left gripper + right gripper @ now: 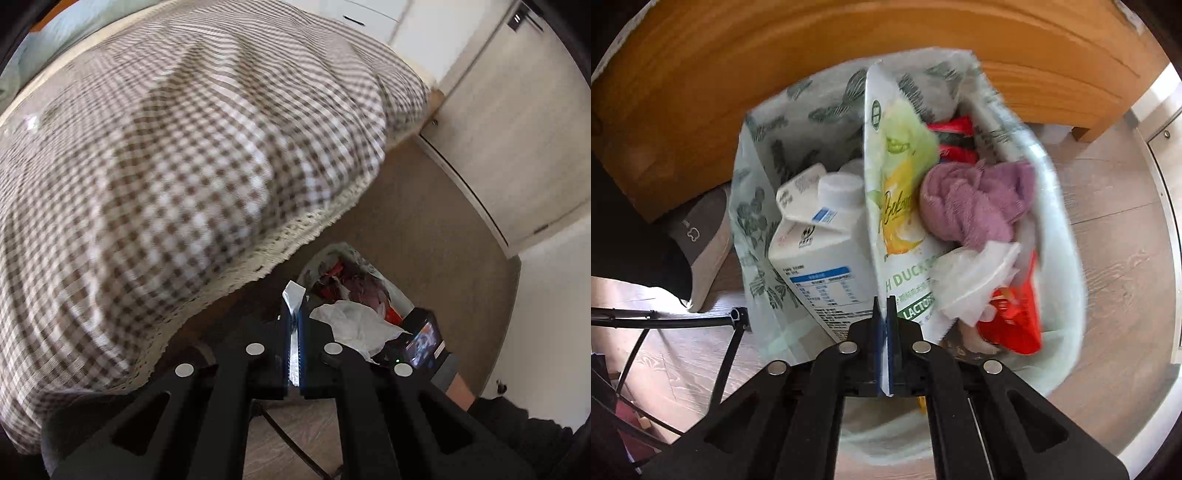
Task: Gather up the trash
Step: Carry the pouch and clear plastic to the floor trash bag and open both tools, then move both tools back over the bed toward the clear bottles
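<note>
Left view: my left tongs (293, 295) pinch a silvery wrapper (293, 291) just past the bed (166, 147) edge, above the bag (369, 280) on open floor (424, 206).

Right view: my right tongs (885, 301) pinch a pouch (897, 177) upright in the bag (820, 110) — carton (816, 254) left, cloth (975, 199) right, bed frame (849, 40) close behind.

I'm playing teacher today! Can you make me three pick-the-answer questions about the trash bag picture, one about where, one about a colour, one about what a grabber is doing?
1. Where is the milk carton?
A. inside the trash bag
B. on the bed
C. under the shoe

2. What colour is the crumpled cloth?
A. blue
B. purple
C. yellow

3. The right gripper is:
A. wide open
B. out of sight
C. shut on the snack pouch

Answers: 1 A, it stands among the trash; 2 B, plainly purple; 3 C, its fingers pinch the pouch's edge.
</note>
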`<action>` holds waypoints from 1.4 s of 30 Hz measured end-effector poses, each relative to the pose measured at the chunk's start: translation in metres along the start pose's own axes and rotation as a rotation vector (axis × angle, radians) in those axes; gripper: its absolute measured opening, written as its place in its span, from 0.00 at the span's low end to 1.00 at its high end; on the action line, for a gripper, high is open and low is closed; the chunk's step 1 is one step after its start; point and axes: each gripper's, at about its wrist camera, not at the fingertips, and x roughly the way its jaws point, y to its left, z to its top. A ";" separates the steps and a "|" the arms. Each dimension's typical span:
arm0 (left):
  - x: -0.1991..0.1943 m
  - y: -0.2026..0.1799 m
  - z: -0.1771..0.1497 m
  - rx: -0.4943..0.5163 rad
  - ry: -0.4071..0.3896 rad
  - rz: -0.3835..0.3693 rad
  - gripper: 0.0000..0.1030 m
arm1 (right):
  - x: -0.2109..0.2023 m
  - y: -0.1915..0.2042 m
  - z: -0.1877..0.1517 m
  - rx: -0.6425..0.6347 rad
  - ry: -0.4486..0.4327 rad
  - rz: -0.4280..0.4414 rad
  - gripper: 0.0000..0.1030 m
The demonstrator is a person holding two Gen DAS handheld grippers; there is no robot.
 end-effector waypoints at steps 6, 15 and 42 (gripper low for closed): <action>0.041 -0.031 0.013 0.091 0.090 -0.037 0.01 | -0.055 -0.025 -0.019 0.098 -0.117 0.019 0.36; 0.105 -0.070 0.022 0.133 0.246 -0.062 0.01 | -0.106 -0.055 -0.056 0.275 -0.218 -0.031 0.36; 0.194 -0.124 0.001 0.071 0.388 -0.064 0.60 | -0.095 -0.074 -0.078 0.449 -0.131 -0.055 0.42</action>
